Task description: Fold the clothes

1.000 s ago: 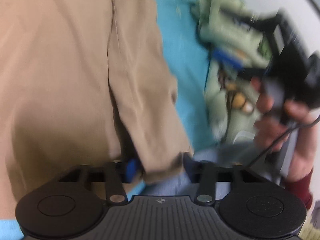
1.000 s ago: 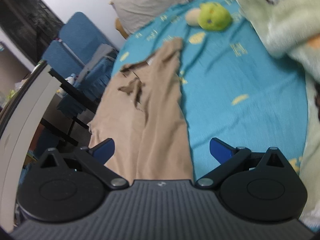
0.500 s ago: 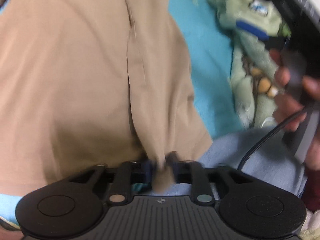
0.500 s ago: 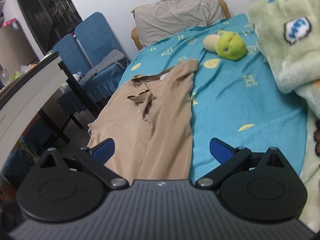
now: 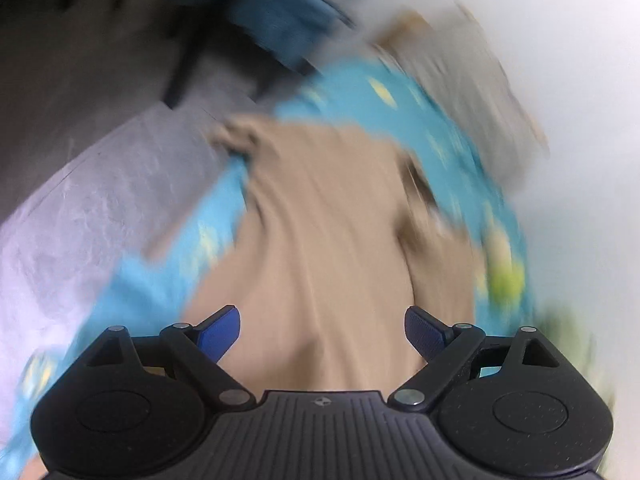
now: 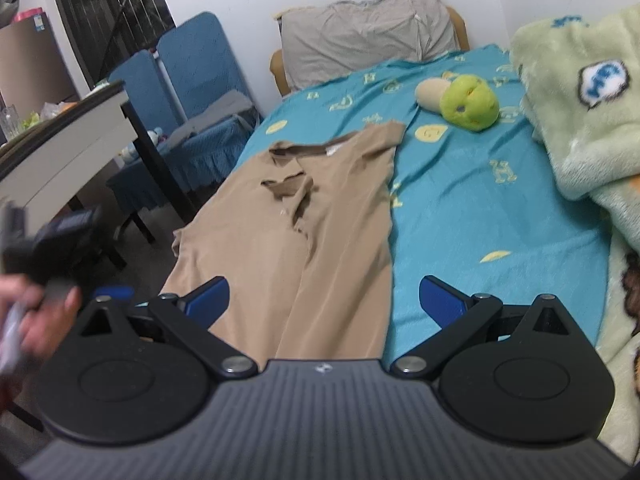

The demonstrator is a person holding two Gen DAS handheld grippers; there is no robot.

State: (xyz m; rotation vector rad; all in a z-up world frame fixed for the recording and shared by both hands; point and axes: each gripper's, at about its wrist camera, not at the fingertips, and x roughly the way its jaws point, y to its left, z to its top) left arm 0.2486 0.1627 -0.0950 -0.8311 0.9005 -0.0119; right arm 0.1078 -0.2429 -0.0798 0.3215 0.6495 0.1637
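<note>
A tan shirt [image 6: 320, 220] lies lengthwise on the turquoise bedsheet [image 6: 480, 208], collar toward the pillow and its right side folded over the middle. My right gripper [image 6: 324, 300] hovers open above the shirt's near hem, nothing between its blue pads. The left wrist view is blurred by motion: the same tan shirt [image 5: 332, 248] spreads ahead and my left gripper [image 5: 322, 328] is open above it, holding nothing. The left gripper's body [image 6: 60, 232] and the hand on it [image 6: 36, 316] show at the left edge of the right wrist view.
A grey pillow [image 6: 368, 36] leans at the headboard. A green plush toy [image 6: 470, 102] sits on the sheet beyond the shirt. A pale green blanket [image 6: 580, 112] is heaped on the right. Left of the bed stand blue chairs [image 6: 192, 80] and a dark-legged table [image 6: 64, 152].
The left gripper was shut on the shirt's hem half a second ago; it has let go, opened wide and swung left. The right gripper has risen and tilted up, staying open.
</note>
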